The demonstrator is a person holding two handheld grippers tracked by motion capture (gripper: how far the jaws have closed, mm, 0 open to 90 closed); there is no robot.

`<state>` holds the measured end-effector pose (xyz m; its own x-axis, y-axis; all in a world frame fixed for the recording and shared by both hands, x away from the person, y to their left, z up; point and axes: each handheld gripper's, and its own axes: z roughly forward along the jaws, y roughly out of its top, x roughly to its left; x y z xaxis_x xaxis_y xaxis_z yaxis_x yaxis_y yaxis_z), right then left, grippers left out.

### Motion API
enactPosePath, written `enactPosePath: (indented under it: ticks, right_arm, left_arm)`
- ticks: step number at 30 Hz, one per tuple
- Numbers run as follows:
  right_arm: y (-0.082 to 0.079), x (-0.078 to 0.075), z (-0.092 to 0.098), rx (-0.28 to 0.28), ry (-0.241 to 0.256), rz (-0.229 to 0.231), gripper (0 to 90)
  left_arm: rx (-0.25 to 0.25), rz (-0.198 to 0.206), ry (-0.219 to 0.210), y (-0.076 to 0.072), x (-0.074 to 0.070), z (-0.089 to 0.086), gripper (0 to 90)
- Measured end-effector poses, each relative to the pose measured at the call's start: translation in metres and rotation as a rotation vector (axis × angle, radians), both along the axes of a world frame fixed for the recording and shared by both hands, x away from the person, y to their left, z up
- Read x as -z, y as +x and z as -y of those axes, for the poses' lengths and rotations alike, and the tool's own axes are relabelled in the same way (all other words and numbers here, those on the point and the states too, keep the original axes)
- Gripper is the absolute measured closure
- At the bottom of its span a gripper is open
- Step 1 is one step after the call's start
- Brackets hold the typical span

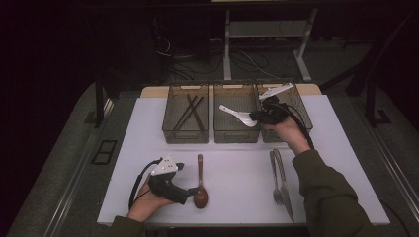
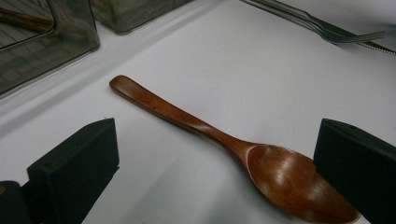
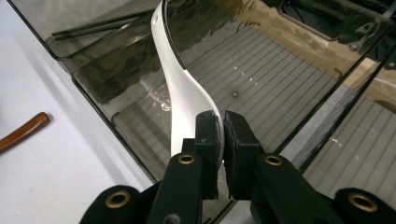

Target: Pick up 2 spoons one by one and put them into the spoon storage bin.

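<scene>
At the near edge of the bench (image 1: 237, 197) the left tongs (image 1: 193, 190) are held wide open, their jaws set either side of the bowl of the wooden spoon (image 1: 200, 187), which lies flat, not yet gripped. Farther off, the right tongs (image 1: 254, 117) are closed on the white spoon (image 1: 239, 115) and held above the middle bin (image 1: 236, 133). The release is best made low over that bin's floor, with the long handle brought inside the walls first, so that nothing rides on a rim. To the right a fork (image 1: 275, 185) and a knife (image 1: 285, 185) lie. Dark sticks (image 1: 191, 111) are seen in the left bin (image 1: 185, 134); what they are cannot be made out. The right bin's (image 1: 304, 111) contents are hidden behind the hand.
</scene>
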<state>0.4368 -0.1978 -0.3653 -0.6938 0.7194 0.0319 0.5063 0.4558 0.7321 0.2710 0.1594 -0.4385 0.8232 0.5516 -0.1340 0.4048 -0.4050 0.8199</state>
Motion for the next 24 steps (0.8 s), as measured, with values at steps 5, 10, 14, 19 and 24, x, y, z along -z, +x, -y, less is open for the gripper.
enactPosePath:
  ticks: [5, 10, 14, 19, 24]
  right_arm:
    - [0.005, 0.008, -0.007, 0.003, -0.031, -0.029, 84.2]
    - [0.007, 0.013, -0.009, 0.000, -0.043, -0.054, 83.3]
    - [0.006, 0.011, -0.009, 0.002, -0.013, -0.052, 76.0]
    - [0.004, 0.007, -0.002, 0.022, 0.050, -0.042, 59.1]
    - [-0.005, 0.001, 0.009, 0.029, 0.132, -0.008, 45.6]
  left_arm:
    - [0.000, -0.003, 0.001, 0.000, 0.000, 0.000, 0.0]
    - [0.001, -0.004, 0.001, 0.000, 0.000, 0.000, 0.0]
    - [0.000, -0.004, 0.000, 0.000, 0.000, 0.000, 0.0]
    - [-0.005, -0.007, -0.005, 0.000, 0.000, 0.000, 0.0]
    - [-0.004, -0.006, 0.002, 0.000, 0.000, -0.001, 0.4]
